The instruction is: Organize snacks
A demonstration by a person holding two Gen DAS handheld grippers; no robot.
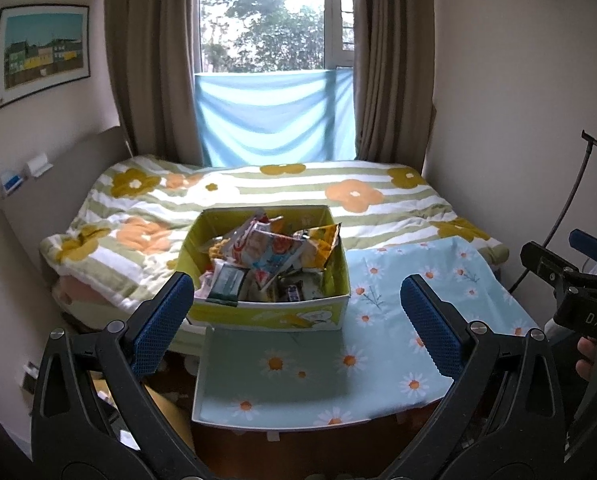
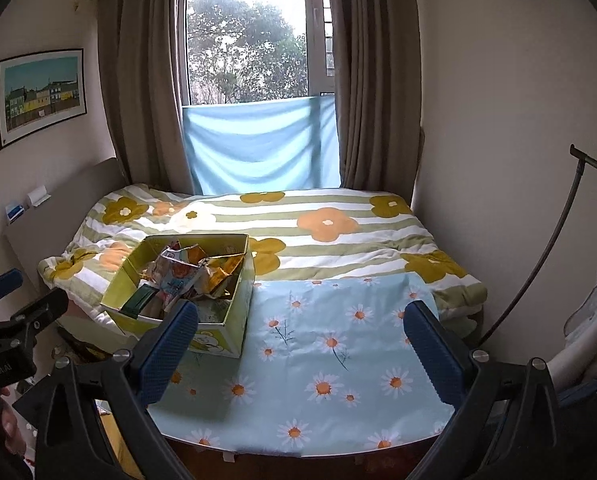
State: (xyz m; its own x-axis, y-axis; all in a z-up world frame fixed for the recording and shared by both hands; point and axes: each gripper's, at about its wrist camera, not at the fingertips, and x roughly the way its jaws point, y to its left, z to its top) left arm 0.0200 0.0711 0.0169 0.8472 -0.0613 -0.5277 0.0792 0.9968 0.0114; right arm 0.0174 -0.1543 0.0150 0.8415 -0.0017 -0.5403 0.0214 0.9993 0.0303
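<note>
A yellow-green open box [image 1: 266,314] stands at the left of a light-blue daisy cloth [image 1: 398,320], crammed with several crumpled snack packets [image 1: 274,250] and small bars. My left gripper [image 1: 296,282] hovers just before the box, open, with nothing between its blue pads. In the right wrist view the same box [image 2: 236,328] and its snacks [image 2: 190,276] lie left of centre. My right gripper [image 2: 302,308] hangs open and bare over the daisy cloth [image 2: 338,368], to the right of the box. Each gripper shows at the other view's edge: the right gripper [image 1: 570,280] and the left gripper [image 2: 14,308].
The daisy cloth covers a surface at the near edge of a bed with a striped flower quilt [image 1: 258,192]. A grey headboard [image 1: 58,184] runs along the left. Curtains [image 2: 362,80] and a window stand behind. A thin dark curved rod [image 2: 554,240] rises at the right wall.
</note>
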